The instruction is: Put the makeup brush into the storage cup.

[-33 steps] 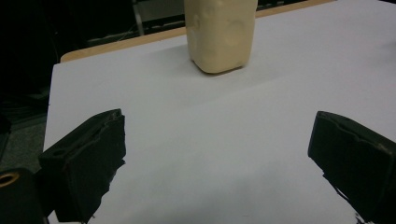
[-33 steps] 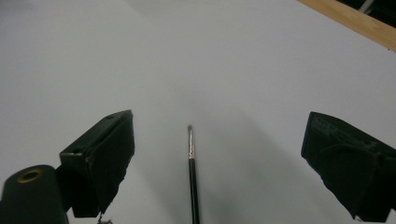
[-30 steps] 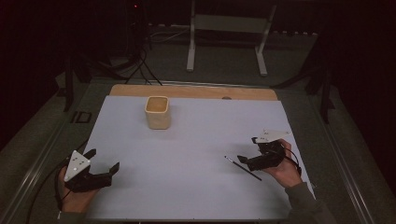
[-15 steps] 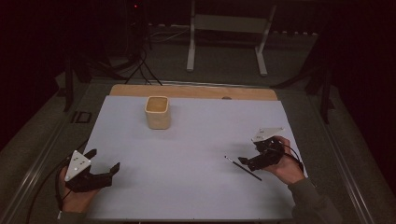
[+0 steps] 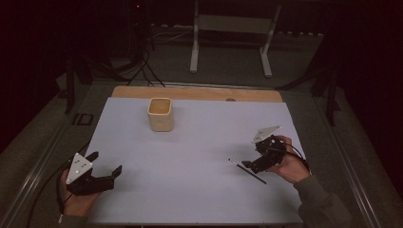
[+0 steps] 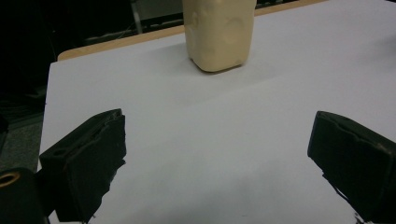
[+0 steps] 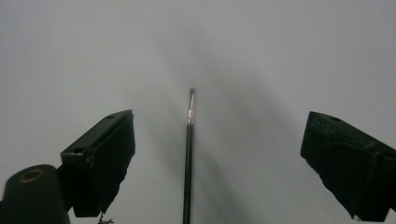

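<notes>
A thin black brush [image 5: 246, 170] lies flat on the white sheet [image 5: 199, 156] at the right. My right gripper [image 5: 250, 166] hovers just over it, tilted down, jaws wide apart on either side of the handle. In the right gripper view the brush [image 7: 188, 154] runs straight up the middle between the open fingers [image 7: 100, 158], touching neither. A cream cup [image 5: 159, 114] stands upright toward the back left of the sheet. My left gripper [image 5: 105, 165] rests open near the front left corner, pointing at the cup [image 6: 218, 32], with nothing between its jaws.
A wooden board edge [image 5: 195, 93] shows beyond the sheet. Metal stand legs [image 5: 230, 42] and cables [image 5: 142, 61] sit on the dark floor behind the table. A small dark object [image 5: 82, 118] lies off the sheet's left side.
My right gripper has tipped downward and moved in over the brush, so the handle now lies between its open jaws. The left gripper and the cup have stayed put.
</notes>
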The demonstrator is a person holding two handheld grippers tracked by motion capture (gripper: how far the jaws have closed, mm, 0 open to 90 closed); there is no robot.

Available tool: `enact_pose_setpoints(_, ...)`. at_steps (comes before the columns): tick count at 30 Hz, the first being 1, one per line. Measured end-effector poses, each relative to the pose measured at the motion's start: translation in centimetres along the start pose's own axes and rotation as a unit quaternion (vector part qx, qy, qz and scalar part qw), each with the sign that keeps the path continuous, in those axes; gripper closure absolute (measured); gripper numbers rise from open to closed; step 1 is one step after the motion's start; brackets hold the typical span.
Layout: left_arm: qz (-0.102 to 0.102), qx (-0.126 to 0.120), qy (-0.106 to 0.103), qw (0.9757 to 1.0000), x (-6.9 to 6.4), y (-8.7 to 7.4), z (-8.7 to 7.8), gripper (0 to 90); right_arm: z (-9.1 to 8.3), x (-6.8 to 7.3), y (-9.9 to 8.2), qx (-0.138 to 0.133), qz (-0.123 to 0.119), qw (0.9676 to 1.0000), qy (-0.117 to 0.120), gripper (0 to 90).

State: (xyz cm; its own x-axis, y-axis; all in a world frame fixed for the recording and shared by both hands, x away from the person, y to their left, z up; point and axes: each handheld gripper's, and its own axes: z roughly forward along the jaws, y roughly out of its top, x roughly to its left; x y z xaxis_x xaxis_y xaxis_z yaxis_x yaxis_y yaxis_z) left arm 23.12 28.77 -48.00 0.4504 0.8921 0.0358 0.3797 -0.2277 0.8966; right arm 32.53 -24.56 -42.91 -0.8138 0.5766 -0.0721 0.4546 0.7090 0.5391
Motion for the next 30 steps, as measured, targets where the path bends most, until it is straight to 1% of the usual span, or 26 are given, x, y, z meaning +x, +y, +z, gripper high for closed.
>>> enact_pose_setpoints(6, 0.002, 0.003, -0.004, 1.0, -0.1, 0.0, 0.1, 5.1, 0.5, 0.0, 0.4, 0.024, -0.006, 0.9997, 0.007, 10.1)
enact_pose_setpoints(9, 0.002, 0.002, -0.004, 1.0, -0.1, 0.0, 0.1, 5.1, 0.9, -0.1, 0.6, 0.043, -0.011, 0.999, 0.012, 10.1)
enact_pose_setpoints(10, 0.002, 0.002, -0.004, 1.0, 0.0, 0.0, 0.0, 5.1, 0.9, -0.1, 0.6, 0.043, -0.011, 0.999, 0.012, 10.1)
enact_pose_setpoints(11, 0.001, 0.002, -0.004, 1.0, 0.0, 0.0, 0.0, 5.1, 1.1, 0.0, 0.7, 0.052, -0.015, 0.9985, 0.012, 10.1)
enact_pose_setpoints(14, 0.002, 0.002, -0.004, 1.0, -0.1, 0.0, 0.0, 5.1, 1.3, -0.1, 0.8, 0.058, -0.019, 0.9981, 0.013, 10.1)
enact_pose_setpoints(15, 0.002, 0.002, -0.004, 1.0, -0.1, 0.0, 0.0, 5.1, 1.5, -0.1, 1.0, 0.065, -0.021, 0.9976, 0.015, 12.3)
enact_pose_setpoints(21, 0.002, 0.002, -0.004, 1.0, 0.0, 0.0, 0.0, 5.1, 1.7, -0.2, 1.2, 0.077, -0.021, 0.9966, 0.019, 12.5)
enact_pose_setpoints(27, 0.002, 0.002, -0.003, 1.0, -0.1, 0.0, 0.0, 5.1, 1.9, -0.1, 1.4, 0.088, -0.028, 0.9955, 0.021, 12.4)
enact_pose_setpoints(30, 0.002, 0.002, -0.004, 1.0, -0.1, 0.0, 0.0, 5.1, 2.4, -0.1, 1.3, 0.097, -0.031, 0.9945, 0.022, 12.4)
